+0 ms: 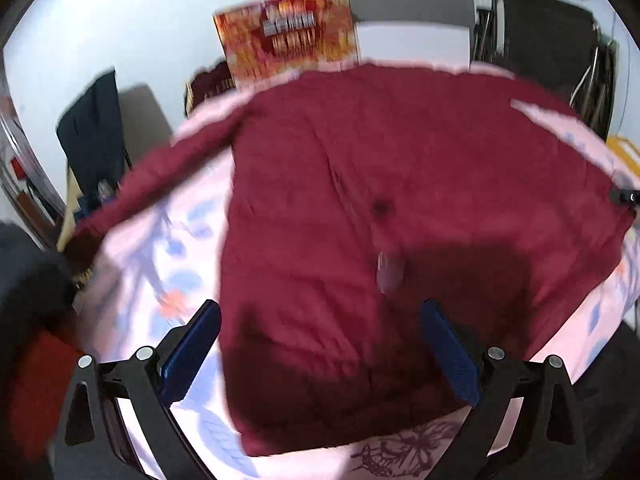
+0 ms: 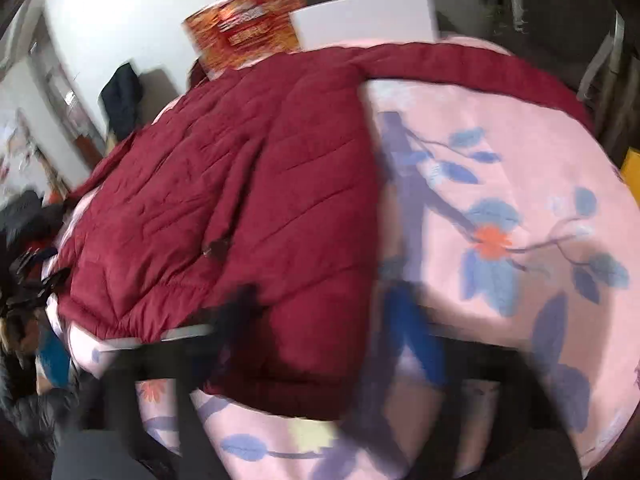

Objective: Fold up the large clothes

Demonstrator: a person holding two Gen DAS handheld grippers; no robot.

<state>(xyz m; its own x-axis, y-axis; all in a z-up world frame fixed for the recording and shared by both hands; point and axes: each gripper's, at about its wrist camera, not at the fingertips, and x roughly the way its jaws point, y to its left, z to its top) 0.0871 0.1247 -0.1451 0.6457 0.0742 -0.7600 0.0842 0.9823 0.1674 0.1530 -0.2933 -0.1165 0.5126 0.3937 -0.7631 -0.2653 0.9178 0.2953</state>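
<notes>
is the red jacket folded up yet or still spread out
Spread out. The red jacket lies flat across the pink floral sheet, one sleeve stretched sideways, no fold visible.

jacket point(image 1: 360, 184) on bedspread point(image 2: 500, 208), box point(image 1: 286, 30) behind (upright)

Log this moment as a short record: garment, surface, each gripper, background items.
garment: dark red quilted jacket, spread flat, one sleeve stretched out to the side
surface: pink floral cloth under the jacket
left gripper: open, blue pads above the jacket's near hem, holding nothing
right gripper: motion-blurred, state unclear
background: orange-red printed box, dark chair
</notes>
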